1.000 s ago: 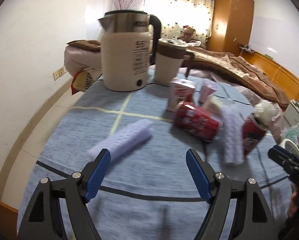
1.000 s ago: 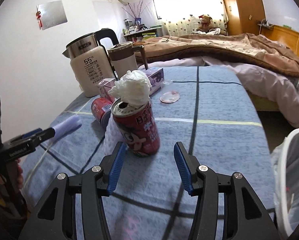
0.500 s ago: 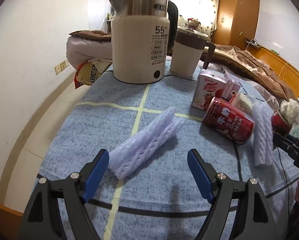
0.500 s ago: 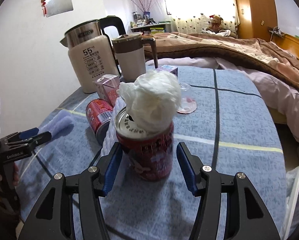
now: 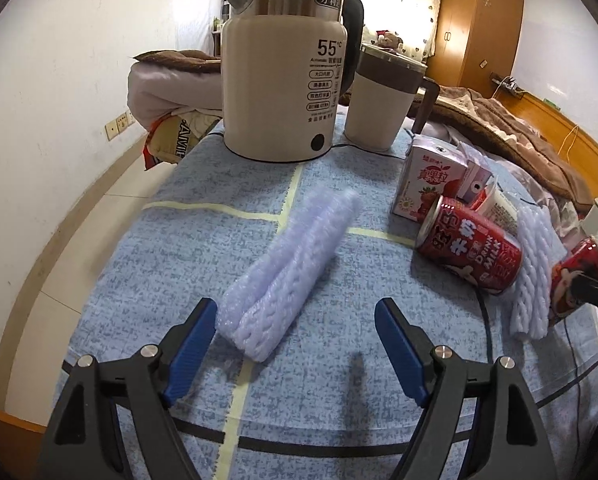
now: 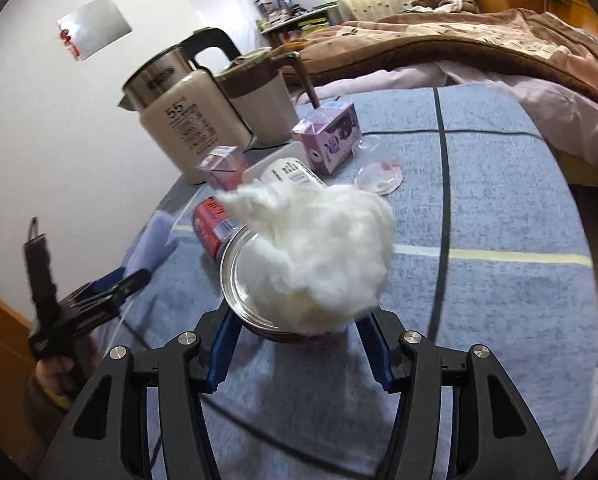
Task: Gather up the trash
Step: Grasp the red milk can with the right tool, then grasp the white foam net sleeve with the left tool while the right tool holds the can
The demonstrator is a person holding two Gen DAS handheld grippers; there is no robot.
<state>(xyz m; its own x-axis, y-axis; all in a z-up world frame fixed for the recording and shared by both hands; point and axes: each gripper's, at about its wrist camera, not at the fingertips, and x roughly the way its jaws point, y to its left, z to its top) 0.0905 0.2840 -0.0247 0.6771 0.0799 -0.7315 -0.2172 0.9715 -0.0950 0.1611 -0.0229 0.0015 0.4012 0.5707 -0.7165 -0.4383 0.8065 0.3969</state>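
Can (image 6: pixel 275 330) with tissue stands between your right gripper's (image 6: pixel 297 354) spread fingers; foam net (image 5: pixel 287 276) lies just before your open left gripper (image 5: pixel 295 356).

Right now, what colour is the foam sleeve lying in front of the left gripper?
Pale lilac-white, with a netted texture. The foam sleeve shows best in the left wrist view.

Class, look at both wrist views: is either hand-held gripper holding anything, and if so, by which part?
Left hand-held gripper: nothing; it stands open before the foam sleeve. Right hand-held gripper: its fingers flank the tissue-stuffed red can, but a grip cannot be told.
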